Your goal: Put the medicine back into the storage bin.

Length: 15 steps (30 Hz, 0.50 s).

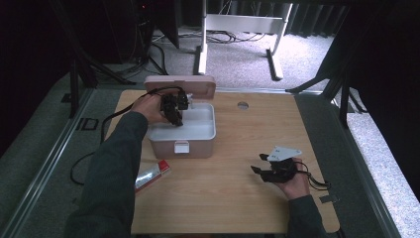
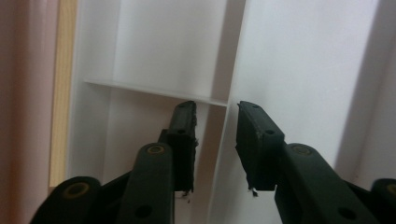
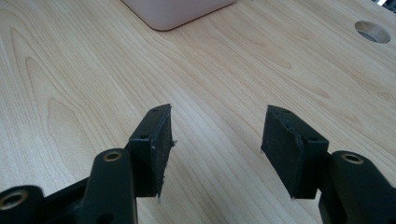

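Observation:
A pale pink box [image 1: 182, 143] with a white inside stands open at the table's left, its lid [image 1: 181, 84] tilted back. My left gripper [image 1: 174, 119] reaches down into the box. In the left gripper view its jaws [image 2: 215, 112] stand open, one on each side of a white inner divider [image 2: 232, 51], and the pads do not press on it. My right gripper [image 1: 258, 164] rests low over the bare wood at the front right. Its jaws [image 3: 217, 114] are open with nothing between them.
A red and silver tube [image 1: 151, 174] lies on the table in front of the box, by the left sleeve. A round hole [image 1: 242, 105] sits in the tabletop behind the box's right side. The box corner [image 3: 177, 9] lies ahead of the right gripper.

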{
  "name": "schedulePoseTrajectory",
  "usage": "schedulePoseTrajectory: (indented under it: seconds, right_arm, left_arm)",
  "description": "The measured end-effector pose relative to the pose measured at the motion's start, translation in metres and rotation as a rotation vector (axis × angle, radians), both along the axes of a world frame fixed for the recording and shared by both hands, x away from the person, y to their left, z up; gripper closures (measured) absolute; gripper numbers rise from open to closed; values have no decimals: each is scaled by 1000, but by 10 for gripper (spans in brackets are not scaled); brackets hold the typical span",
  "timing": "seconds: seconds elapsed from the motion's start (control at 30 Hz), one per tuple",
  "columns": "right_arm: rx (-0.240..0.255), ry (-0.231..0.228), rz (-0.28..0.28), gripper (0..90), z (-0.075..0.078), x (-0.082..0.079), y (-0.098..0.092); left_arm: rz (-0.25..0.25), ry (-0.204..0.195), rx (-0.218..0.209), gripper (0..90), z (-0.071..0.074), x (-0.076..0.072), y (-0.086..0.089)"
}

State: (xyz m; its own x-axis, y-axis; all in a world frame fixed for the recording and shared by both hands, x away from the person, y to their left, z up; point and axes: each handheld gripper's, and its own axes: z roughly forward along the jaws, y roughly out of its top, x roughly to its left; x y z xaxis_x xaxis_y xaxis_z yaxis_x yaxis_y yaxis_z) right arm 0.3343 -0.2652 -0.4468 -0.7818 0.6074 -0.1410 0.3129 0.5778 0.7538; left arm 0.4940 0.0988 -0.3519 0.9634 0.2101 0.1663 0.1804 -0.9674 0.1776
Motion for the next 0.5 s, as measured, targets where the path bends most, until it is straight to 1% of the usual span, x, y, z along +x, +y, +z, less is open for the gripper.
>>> schedulePoseTrajectory:
  seconds: [0.03,0.07,0.1,0.13,0.3,0.37,0.43,0.5]
  right_arm:
    - [1,1,0,421,0,0,0]
    - [0,1,-1,422,0,0,0]
    - [2,3,-1,421,0,0,-1]
    - [1,2,0,421,-1,0,-1]
    - [-3,8,2,420,-2,1,0]
    - [-4,7,4,420,-3,1,1]
    - [-6,8,6,420,-3,1,1]
    - [-7,10,6,420,-3,1,1]
  left_arm:
    - [0,5,-1,690,-1,0,0]
    - [-3,11,8,699,-2,1,-1]
    - [4,18,11,710,-3,1,-2]
    - [3,18,16,713,-2,2,-3]
    - [17,48,24,754,-2,6,-4]
    - [13,64,29,775,-2,7,-4]
    - [0,72,35,832,-2,6,-5]
    - [-4,76,40,839,-2,6,-5]
